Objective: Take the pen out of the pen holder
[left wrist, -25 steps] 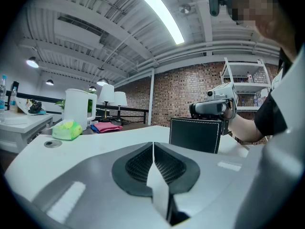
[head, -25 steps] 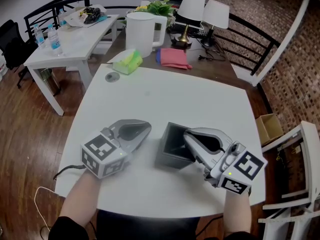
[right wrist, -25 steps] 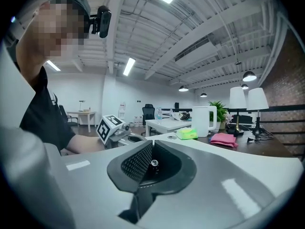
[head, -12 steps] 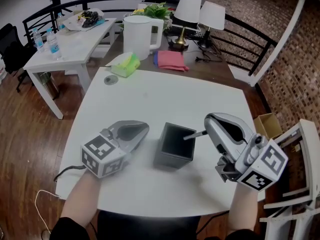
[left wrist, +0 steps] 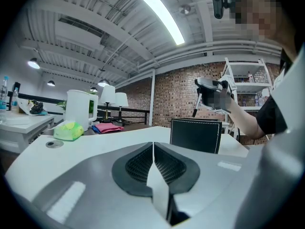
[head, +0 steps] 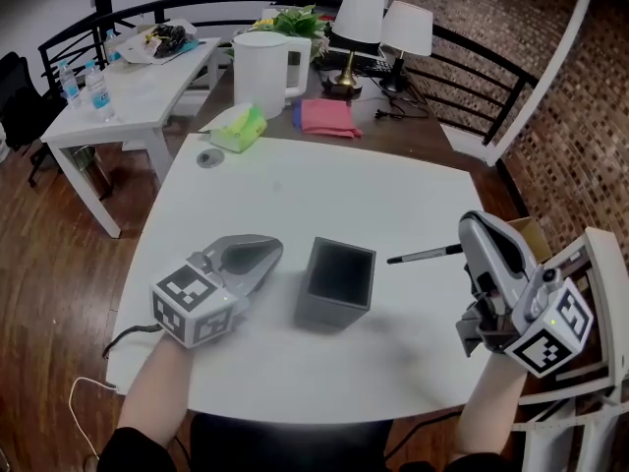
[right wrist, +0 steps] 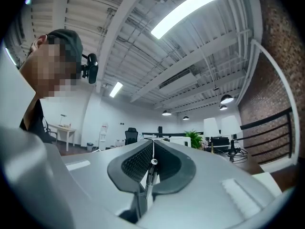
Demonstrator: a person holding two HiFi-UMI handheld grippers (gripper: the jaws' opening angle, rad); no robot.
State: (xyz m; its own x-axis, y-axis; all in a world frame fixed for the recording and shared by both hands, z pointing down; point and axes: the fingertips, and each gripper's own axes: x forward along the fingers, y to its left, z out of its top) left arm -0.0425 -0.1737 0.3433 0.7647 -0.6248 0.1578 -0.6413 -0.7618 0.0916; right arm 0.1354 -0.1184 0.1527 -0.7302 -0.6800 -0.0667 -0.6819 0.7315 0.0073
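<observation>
The black square pen holder [head: 334, 283] stands on the white table [head: 324, 190] and looks empty; it is also in the left gripper view [left wrist: 195, 135]. A dark pen [head: 425, 256] hangs level in the air to the holder's right, clear of it. My right gripper [head: 466, 232] is shut on its right end, and the pen's tip shows between the pads [right wrist: 151, 168]. My left gripper [head: 265, 251] rests just left of the holder, shut with nothing in it [left wrist: 153, 147]. In the left gripper view, the raised right gripper [left wrist: 212, 87] shows above the holder.
At the table's far edge sit a green tissue pack [head: 236, 126] and a round disc [head: 208, 157]. Beyond are a white kettle [head: 260, 67], a pink cloth [head: 324, 116] and two lamps [head: 359, 18]. A white chair [head: 590, 264] stands at right.
My right gripper has risen and swung to the right, drawing the pen up out of the holder. The left gripper has stayed put.
</observation>
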